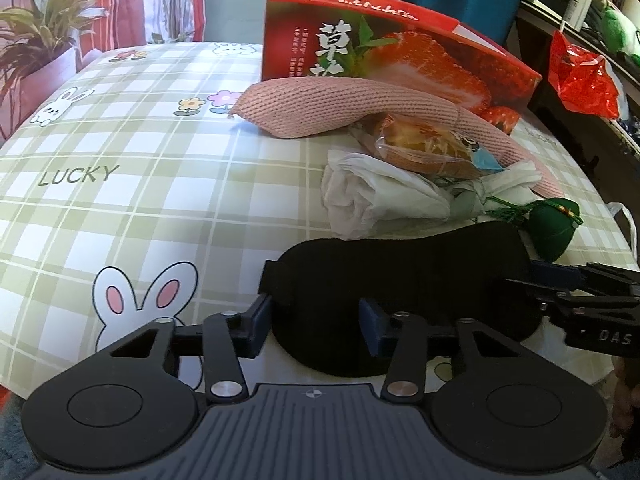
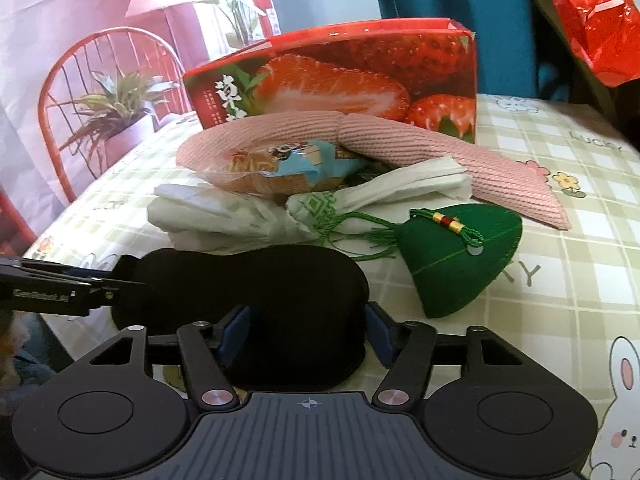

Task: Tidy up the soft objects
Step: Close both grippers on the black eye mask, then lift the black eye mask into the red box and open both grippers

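A black padded eye mask (image 1: pixel 404 292) lies on the checked cloth, also in the right wrist view (image 2: pixel 256 296). My left gripper (image 1: pixel 316 320) is shut on its left end. My right gripper (image 2: pixel 306 332) is shut on its right end and shows from the side in the left wrist view (image 1: pixel 560 288). Behind the mask lie a white cloth bundle (image 2: pixel 224 216), a green zongzi-shaped pouch (image 2: pixel 464 260), a wrapped cake (image 2: pixel 280 168) and a pink knitted sleeve (image 2: pixel 400 140).
A red strawberry box (image 2: pixel 340 72) stands open behind the pile. The checked rabbit-print cloth (image 1: pixel 120 184) covers the surface, which stretches out to the left. A red plastic bag (image 1: pixel 580 72) hangs at the far right.
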The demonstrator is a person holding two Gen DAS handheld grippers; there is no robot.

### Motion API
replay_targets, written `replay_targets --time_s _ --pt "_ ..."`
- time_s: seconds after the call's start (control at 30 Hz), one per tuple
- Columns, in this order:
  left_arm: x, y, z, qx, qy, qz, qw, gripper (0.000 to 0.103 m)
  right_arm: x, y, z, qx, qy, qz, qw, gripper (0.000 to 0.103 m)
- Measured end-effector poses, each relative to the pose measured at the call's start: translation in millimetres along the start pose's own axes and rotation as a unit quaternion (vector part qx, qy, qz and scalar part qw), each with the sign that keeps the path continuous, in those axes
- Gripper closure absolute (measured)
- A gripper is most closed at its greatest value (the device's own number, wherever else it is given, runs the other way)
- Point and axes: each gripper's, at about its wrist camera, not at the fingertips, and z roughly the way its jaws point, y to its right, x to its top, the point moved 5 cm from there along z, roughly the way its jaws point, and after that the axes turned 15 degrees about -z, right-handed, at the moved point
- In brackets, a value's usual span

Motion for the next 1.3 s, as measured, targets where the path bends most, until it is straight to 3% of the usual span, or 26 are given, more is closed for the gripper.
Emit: replay_targets --time_s 0.13,0.37,0.4,0.5,0.63,1.03,1.3 --pt "1 -1 -2 -0.002 -0.004 -0.007 1.0 0.08 5 -2 -7 0.007 0.016 -0.003 1.0 0.058" --pt "3 -2 -13 -0.009 0.006 -0.012 0.9999 0.09 14 -1 -18 0.008 0.035 -0.001 0.999 0.068" --pt "4 -2 -15 -0.01 0.011 -0.011 0.9998 0.102 14 0 -19 0.008 0.032 0.001 0.999 0.069" --pt "8 -4 -25 -0.007 0.035 -0.015 0.9993 0.102 15 1 -21 0.009 0.026 0.003 1.0 0.073" --pt "6 -7 -25 -0.003 0.029 -0.018 0.9994 0.102 13 2 -24 0.007 0.033 0.012 0.999 0.078" --pt "21 -8 -44 -0.007 0.079 -0.033 0.9963 0.102 12 -1 -26 0.011 0.036 0.004 0.999 0.08" --pt "49 8 -97 -0.032 0.177 -0.004 0.9837 0.102 42 -3 -52 0.025 0.089 -0.008 0.996 0.08"
